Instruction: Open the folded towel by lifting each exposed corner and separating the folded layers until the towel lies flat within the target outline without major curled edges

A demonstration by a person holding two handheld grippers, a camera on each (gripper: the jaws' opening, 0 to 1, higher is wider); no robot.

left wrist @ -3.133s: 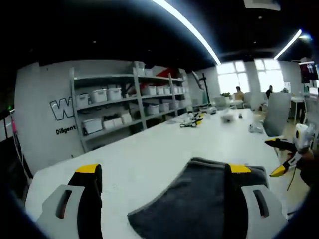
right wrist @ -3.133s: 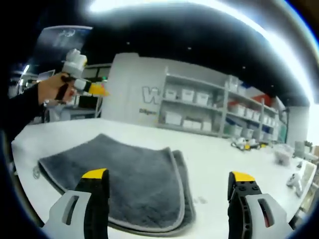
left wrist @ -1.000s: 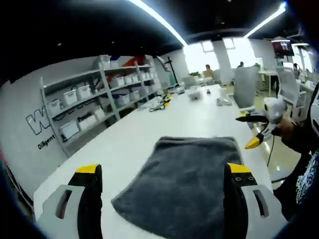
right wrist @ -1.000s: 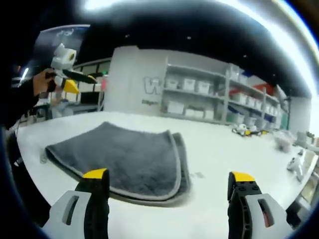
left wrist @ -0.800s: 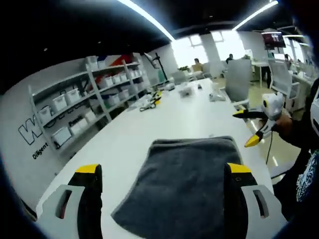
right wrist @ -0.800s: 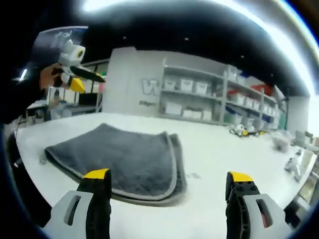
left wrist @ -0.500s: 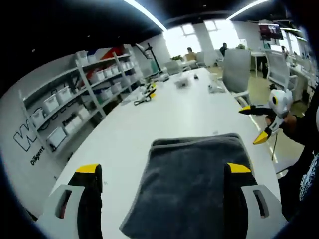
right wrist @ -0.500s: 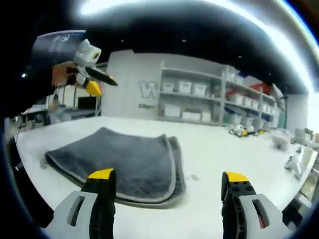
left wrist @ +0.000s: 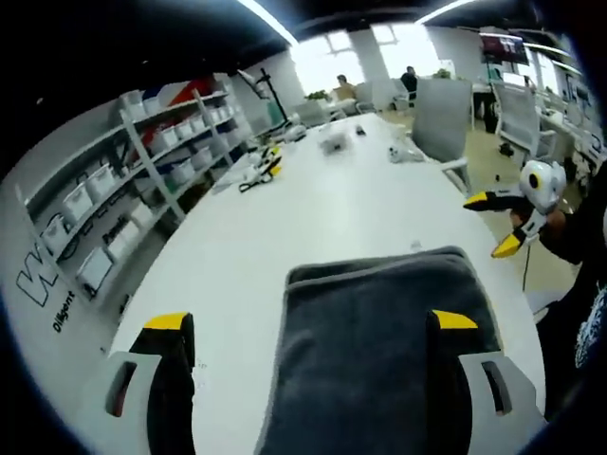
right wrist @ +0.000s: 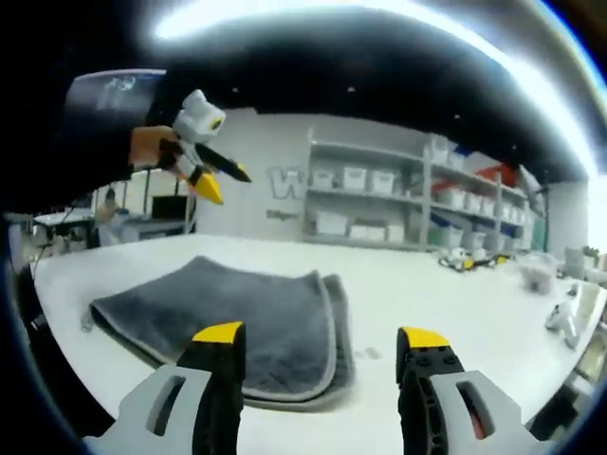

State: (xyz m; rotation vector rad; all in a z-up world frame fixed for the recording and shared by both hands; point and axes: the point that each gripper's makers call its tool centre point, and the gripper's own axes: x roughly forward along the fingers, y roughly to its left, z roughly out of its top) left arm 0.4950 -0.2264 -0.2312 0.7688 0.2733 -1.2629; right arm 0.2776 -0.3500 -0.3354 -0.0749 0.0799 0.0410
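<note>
A dark grey folded towel (left wrist: 379, 351) with a paler hem lies on the white table (left wrist: 313, 209), its layered fold edge on the far side. My left gripper (left wrist: 311, 327) hangs above its near part, open and holding nothing. A hand holds my right gripper (left wrist: 512, 223) off the towel's right side. In the right gripper view the towel (right wrist: 237, 308) lies to the left, its stacked edges facing right. My right gripper (right wrist: 322, 336) is open over the towel's near right corner, nothing between the jaws. My left gripper (right wrist: 204, 156) hovers above the towel's far left.
Shelves with white bins (left wrist: 123, 180) line the wall beyond the table. Small tools (left wrist: 256, 175) and gadgets (left wrist: 398, 152) lie further along the table. A grey chair (left wrist: 441, 118) stands by the table's right edge. More small items (right wrist: 465, 258) sit at the right.
The left gripper's camera has risen and tipped down over the towel. My right gripper's jaws have drawn closer together but remain open. In the right gripper view the left gripper has shifted rightwards.
</note>
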